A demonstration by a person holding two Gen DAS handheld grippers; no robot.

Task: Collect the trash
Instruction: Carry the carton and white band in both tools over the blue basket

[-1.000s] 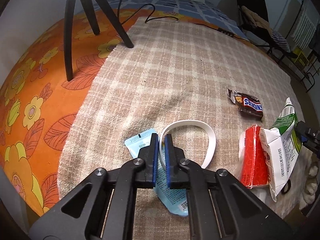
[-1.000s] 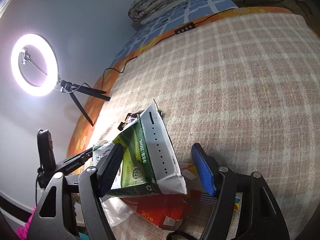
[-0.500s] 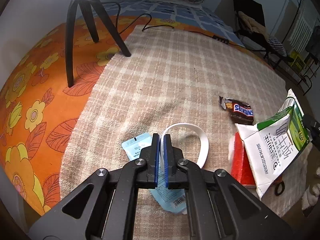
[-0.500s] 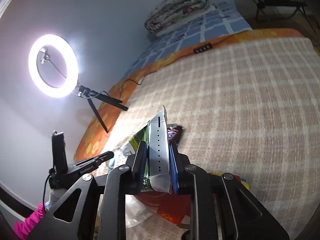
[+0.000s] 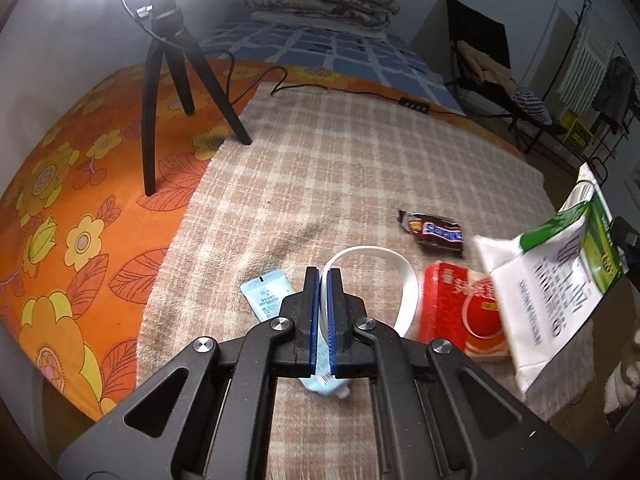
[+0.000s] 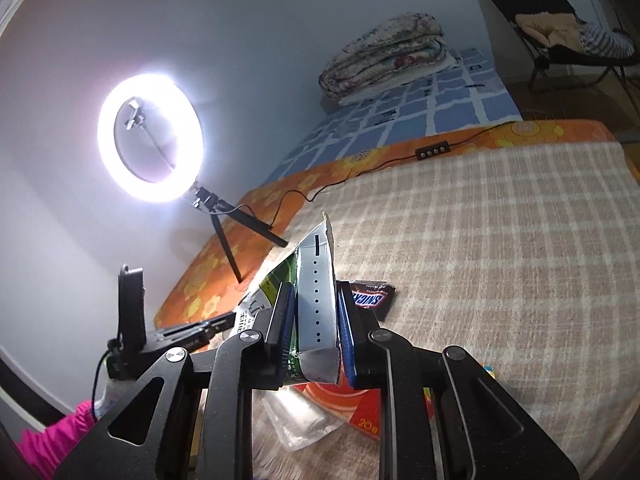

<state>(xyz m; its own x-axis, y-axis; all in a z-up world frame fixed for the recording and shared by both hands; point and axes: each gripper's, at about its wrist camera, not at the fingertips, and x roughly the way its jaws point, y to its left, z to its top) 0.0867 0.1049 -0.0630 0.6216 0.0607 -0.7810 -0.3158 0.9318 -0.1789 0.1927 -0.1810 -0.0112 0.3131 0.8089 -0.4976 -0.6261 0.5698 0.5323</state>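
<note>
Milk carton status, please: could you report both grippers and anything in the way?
Right gripper shut on milk carton, lifted clear. Left gripper shut on white band. Snickers wrapper, red box, blue sachet on blanket.

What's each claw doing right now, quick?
Left claw: closed on the white band.
Right claw: closed on the milk carton, lifted off the blanket.
</note>
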